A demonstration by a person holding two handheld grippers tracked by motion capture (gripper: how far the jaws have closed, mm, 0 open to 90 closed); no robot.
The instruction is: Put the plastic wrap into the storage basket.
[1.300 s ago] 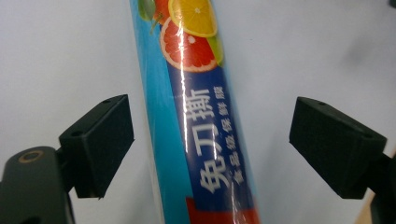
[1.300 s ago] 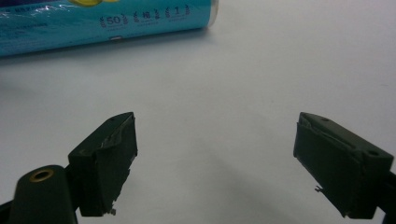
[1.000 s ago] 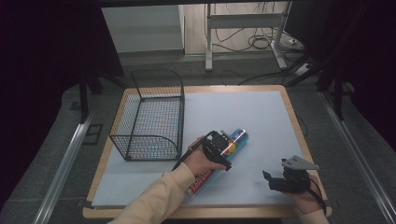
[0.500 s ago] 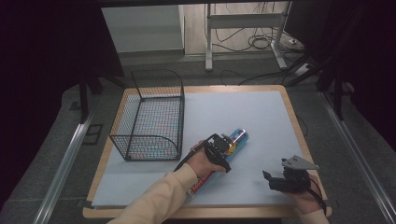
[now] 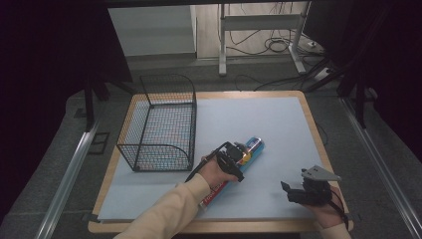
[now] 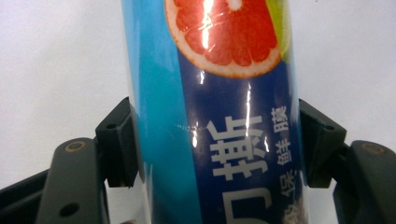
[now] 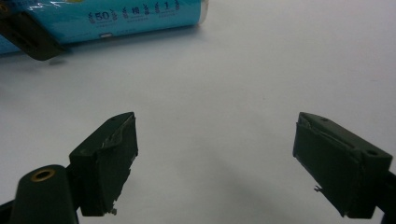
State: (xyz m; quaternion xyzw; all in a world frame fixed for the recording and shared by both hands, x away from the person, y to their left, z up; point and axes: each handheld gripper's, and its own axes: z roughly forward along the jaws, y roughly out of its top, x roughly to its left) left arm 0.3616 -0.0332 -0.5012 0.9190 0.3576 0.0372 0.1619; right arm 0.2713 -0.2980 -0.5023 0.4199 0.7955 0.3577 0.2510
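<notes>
**Blue tube clamped, basket not yet reached**

Blue and glossy, the long box of cling film (image 5: 234,169) lies slantwise on the pale mat of the table (image 5: 278,119) in the high view, near the front middle, its far end pointing up and to the right. The left gripper (image 5: 238,158) sits over its middle, the person's sleeve reaching in from below. The wire basket (image 5: 161,122) stands apart to the left with nothing visible inside it. The right gripper (image 5: 293,191) hovers low at the front right corner, well apart from the box.

From the left gripper view, the grip becomes plain: both black pads press the two sides of the box (image 6: 215,116), clamped on it just below a printed grapefruit slice, with the pale mat behind. Whether it has left the mat I cannot tell.

From the right gripper view, that gripper (image 7: 215,163) has its jaws spread wide over bare mat, holding nothing; the box (image 7: 116,18) runs along the top edge, showing small print that the other views hide.

My reading: the grasp is done, while the lift, the carry to the basket and the release are probably all left
</notes>
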